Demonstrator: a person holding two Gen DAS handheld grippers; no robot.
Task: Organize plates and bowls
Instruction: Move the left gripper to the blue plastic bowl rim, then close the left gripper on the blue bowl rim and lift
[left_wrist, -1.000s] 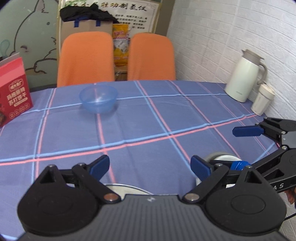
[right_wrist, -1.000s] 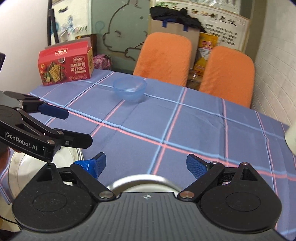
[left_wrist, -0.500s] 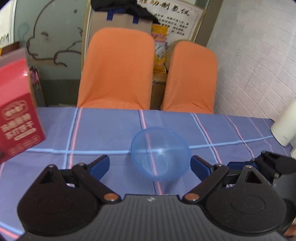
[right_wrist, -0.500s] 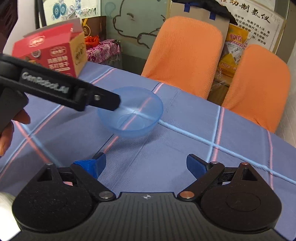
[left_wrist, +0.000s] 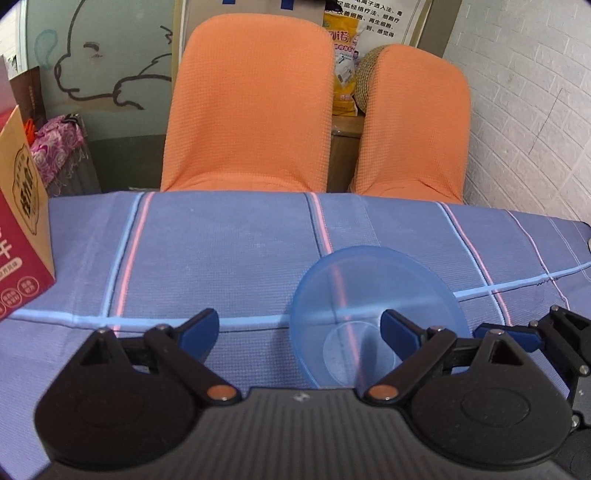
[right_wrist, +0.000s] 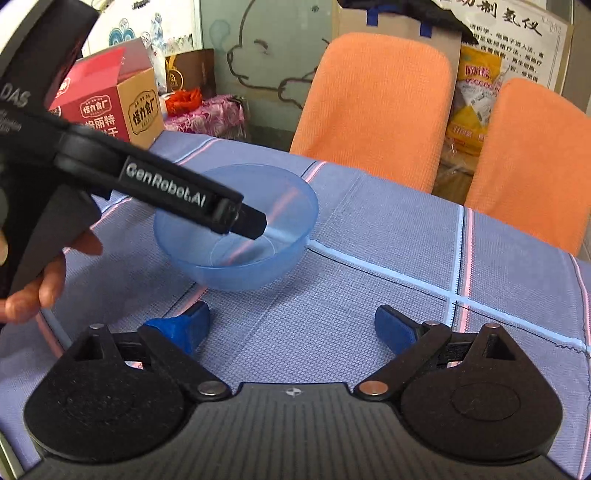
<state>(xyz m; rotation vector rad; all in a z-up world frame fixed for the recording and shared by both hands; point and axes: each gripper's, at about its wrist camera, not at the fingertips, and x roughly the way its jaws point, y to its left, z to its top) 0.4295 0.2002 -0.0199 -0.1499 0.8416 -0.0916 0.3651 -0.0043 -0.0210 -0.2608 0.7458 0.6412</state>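
A translucent blue bowl stands upright on the blue checked tablecloth, near the far edge. My left gripper is open and straddles the bowl's left rim: its right finger is inside the bowl, its left finger outside. In the right wrist view the same bowl sits ahead and to the left, with the left gripper's finger dipping into it. My right gripper is open and empty, low over the cloth just short of the bowl. Its blue tip shows right of the bowl.
A red cardboard box stands on the table's left side. Two orange chairs press against the far table edge. A white brick wall closes the right. A hand grips the left tool.
Both grippers moved forward across the table to the blue bowl. The left one's right finger now sits inside it. The metal dishes near the front edge have left view.
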